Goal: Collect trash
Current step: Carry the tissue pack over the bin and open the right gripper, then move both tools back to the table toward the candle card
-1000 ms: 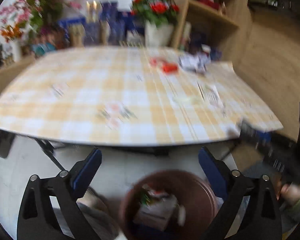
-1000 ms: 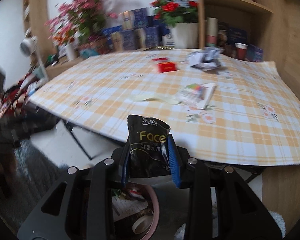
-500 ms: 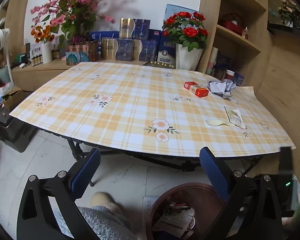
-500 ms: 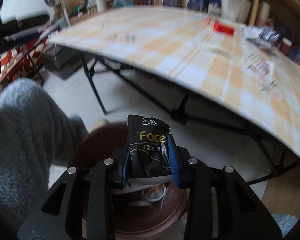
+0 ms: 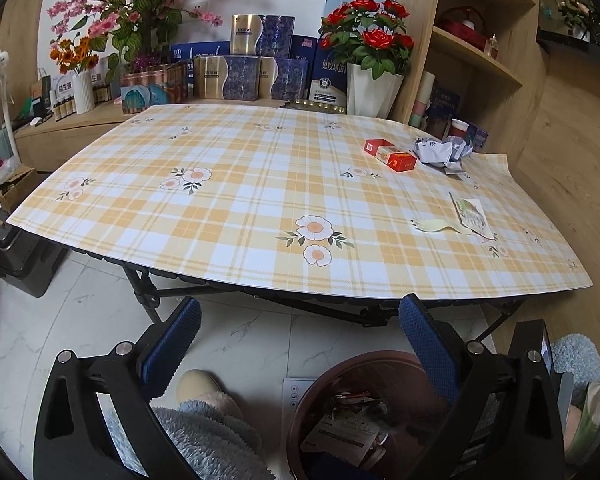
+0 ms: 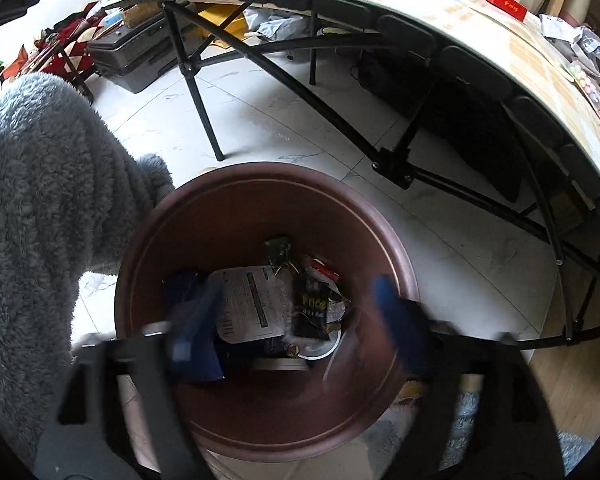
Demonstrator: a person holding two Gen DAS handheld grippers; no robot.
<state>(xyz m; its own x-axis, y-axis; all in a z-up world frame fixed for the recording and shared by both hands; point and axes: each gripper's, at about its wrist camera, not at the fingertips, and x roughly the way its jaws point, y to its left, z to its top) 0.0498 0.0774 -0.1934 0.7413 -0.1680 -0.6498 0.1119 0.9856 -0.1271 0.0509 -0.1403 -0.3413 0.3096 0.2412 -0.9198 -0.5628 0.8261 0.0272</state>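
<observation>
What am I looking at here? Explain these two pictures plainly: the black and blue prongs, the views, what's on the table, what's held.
No robot: a person holds a two-fingered tool in each hand, each with a camera looking along its fingers.

Left camera: the left hand-held gripper stands open and empty, facing a checked tablecloth. On it lie a red carton, crumpled paper, a printed wrapper and a pale plastic fork.

Right camera: the right hand-held gripper points down into a brown trash bin. Its jaws have just been opening and nothing is between them. The black packet lies in the bin among other trash. The grey fleece sleeve is the person's.
</observation>
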